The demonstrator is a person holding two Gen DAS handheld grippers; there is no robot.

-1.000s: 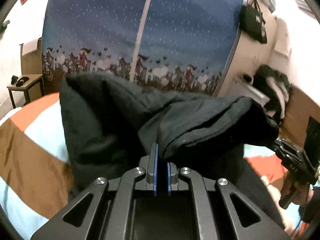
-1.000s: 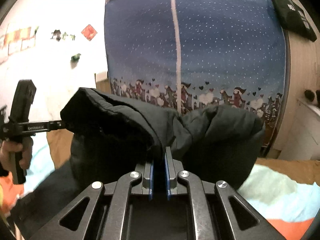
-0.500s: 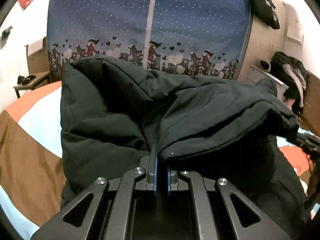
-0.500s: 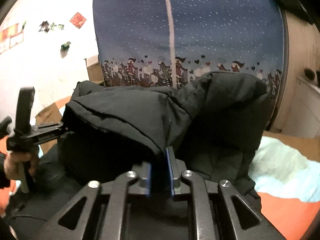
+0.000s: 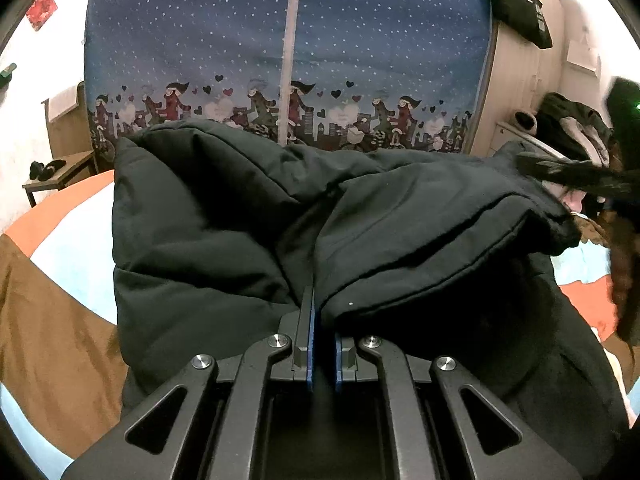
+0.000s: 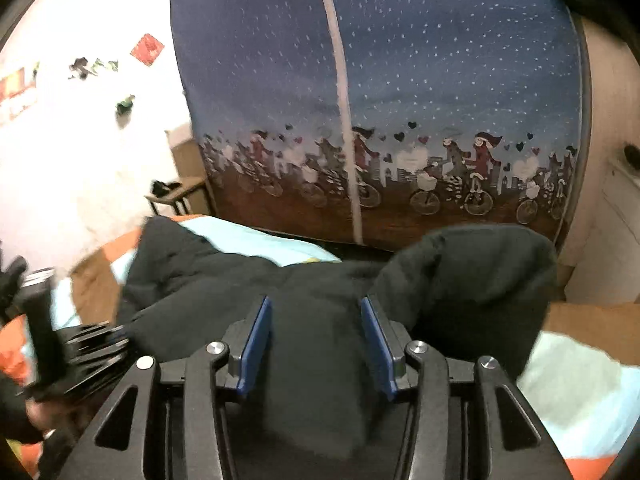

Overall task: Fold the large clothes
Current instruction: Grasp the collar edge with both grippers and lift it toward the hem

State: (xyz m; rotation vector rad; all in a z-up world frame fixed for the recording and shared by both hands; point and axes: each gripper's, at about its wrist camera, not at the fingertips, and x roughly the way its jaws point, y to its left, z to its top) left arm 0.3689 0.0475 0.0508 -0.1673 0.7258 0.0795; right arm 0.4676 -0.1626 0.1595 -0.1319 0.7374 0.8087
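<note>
The left gripper (image 5: 322,320), pointed downward, was pinching a fold of the black padded jacket (image 5: 248,220) lying bunched on the striped bed cover (image 5: 60,280), while the right gripper (image 6: 316,332), also tilted downward, was opening, its pads off the jacket.

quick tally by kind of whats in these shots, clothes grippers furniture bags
black padded jacket: 1
grippers: 2, left gripper and right gripper
small side table: 1
black tote bag: 1
total: 5
</note>
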